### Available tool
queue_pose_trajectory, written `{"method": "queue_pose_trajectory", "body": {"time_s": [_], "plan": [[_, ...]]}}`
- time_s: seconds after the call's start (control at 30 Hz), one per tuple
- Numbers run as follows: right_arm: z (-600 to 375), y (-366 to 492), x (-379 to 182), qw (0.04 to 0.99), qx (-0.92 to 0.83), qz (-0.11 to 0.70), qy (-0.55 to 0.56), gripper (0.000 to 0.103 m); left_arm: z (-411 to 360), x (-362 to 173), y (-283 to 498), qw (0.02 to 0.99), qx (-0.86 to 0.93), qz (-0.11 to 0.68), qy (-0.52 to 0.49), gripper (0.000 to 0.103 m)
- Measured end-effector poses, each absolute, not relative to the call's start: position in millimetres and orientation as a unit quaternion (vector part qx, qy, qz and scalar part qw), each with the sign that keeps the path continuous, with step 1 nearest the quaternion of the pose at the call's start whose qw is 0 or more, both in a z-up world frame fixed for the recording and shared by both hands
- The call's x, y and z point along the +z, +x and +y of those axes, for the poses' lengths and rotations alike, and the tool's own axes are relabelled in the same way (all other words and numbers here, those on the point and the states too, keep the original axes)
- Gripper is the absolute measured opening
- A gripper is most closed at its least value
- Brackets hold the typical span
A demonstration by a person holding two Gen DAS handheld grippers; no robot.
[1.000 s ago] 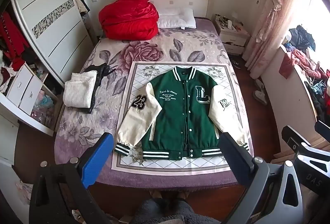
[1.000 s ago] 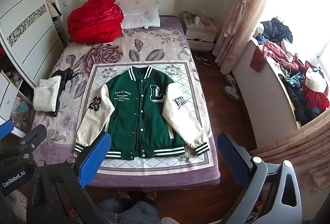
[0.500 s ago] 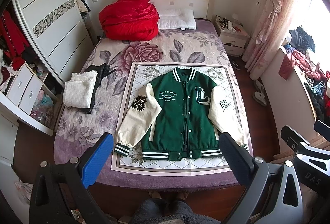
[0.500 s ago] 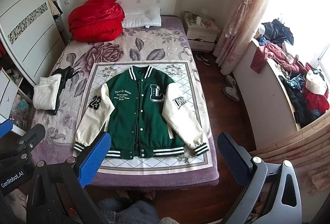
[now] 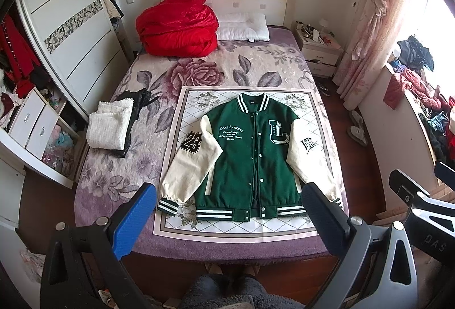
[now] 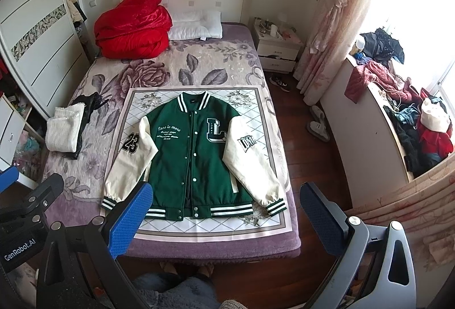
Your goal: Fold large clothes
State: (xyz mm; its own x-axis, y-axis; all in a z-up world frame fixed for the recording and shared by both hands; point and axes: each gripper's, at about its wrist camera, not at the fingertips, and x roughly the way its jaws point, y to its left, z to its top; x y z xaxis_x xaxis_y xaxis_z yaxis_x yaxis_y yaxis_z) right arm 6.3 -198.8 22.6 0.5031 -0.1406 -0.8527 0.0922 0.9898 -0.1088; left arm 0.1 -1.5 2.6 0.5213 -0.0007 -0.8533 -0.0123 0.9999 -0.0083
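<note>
Pre-fold stage: varsity jacket (image 5: 250,158) lies flat, front up, near the bed's (image 5: 93,195) foot edge — left gripper (image 5: 227,212) and right gripper (image 6: 226,212) both wide, empty, well above it — next move, judged, is descending to a sleeve.

Counted on bed: one green varsity jacket with cream sleeves (image 5: 250,155), one red quilted duvet (image 5: 177,24), one white pillow (image 5: 243,30), one folded white knit (image 5: 109,125).

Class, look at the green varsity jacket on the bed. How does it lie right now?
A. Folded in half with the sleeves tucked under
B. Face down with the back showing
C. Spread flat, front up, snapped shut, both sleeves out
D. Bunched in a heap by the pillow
C: the jacket lies flat on the patterned mat, with its L patch and snaps showing and both cream sleeves angled outward.
</note>
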Motion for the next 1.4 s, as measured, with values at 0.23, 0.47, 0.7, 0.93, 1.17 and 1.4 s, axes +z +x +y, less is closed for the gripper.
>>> {"method": "queue_pose_trajectory", "body": {"time_s": [0.23,0.47,0.7,0.93,1.17,1.4], "plan": [[-198.7,6.4,23.0,0.867,-0.068,0.492,-0.024,0.103,-4.9,9.3,1.1,0.873,0.002,0.487,-0.007,0.103],[-198.1,4.1,24.4,0.868,-0.066,0.492,-0.024,0.103,-6.4,12.2,-0.2,0.875,0.002,0.484,-0.008,0.103],[-196.8,8.7,42.8,0.87,-0.065,0.488,-0.026,0.103,-7.2,17.4,-2.1,0.877,0.001,0.481,-0.011,0.103],[-192.6,15.6,55.1,0.872,-0.062,0.485,-0.028,0.103,-6.1,21.3,-2.9,0.877,0.001,0.479,-0.013,0.103],[-189.8,12.0,56.5,0.872,-0.063,0.484,-0.028,0.103,-6.3,24.7,-2.9,0.878,0.001,0.478,-0.013,0.103],[-186.9,6.3,59.4,0.875,-0.062,0.48,-0.028,0.103,-6.0,28.8,-2.7,0.878,-0.001,0.477,-0.016,0.103]]}}
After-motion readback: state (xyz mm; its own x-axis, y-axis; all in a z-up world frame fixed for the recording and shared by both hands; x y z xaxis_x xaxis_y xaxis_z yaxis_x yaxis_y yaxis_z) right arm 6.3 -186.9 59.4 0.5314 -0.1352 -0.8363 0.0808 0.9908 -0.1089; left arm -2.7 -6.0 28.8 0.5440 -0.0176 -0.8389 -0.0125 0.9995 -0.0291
